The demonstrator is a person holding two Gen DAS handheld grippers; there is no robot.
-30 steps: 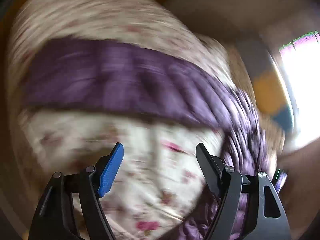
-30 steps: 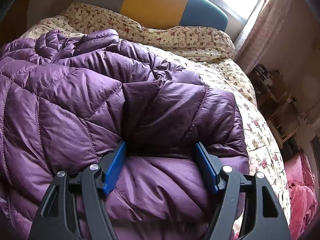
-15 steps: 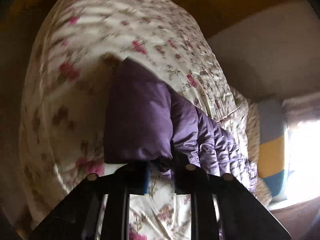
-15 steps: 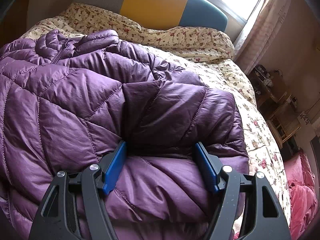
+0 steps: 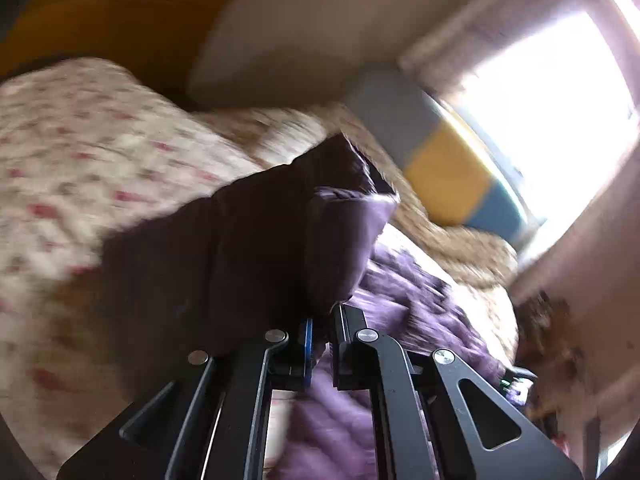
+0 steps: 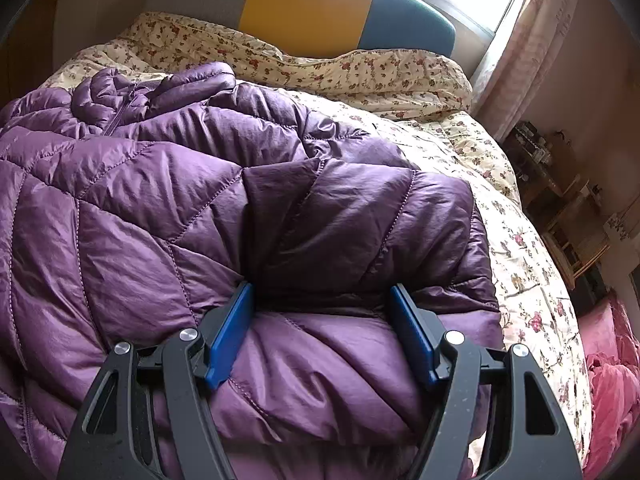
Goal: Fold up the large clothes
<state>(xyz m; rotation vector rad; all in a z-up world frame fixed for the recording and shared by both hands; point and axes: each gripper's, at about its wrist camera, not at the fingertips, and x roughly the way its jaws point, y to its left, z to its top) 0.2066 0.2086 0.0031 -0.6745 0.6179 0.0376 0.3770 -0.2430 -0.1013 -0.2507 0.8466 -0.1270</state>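
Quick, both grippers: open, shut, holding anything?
Left gripper: shut on the purple jacket sleeve.
Right gripper: jaws open, resting on the jacket, not clamping it.

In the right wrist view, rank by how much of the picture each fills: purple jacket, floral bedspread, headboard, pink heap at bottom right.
1. purple jacket: largest, though nearness to the camera inflates it.
2. floral bedspread: partly hidden under the jacket.
3. headboard.
4. pink heap: smallest, cut off by the frame edge.
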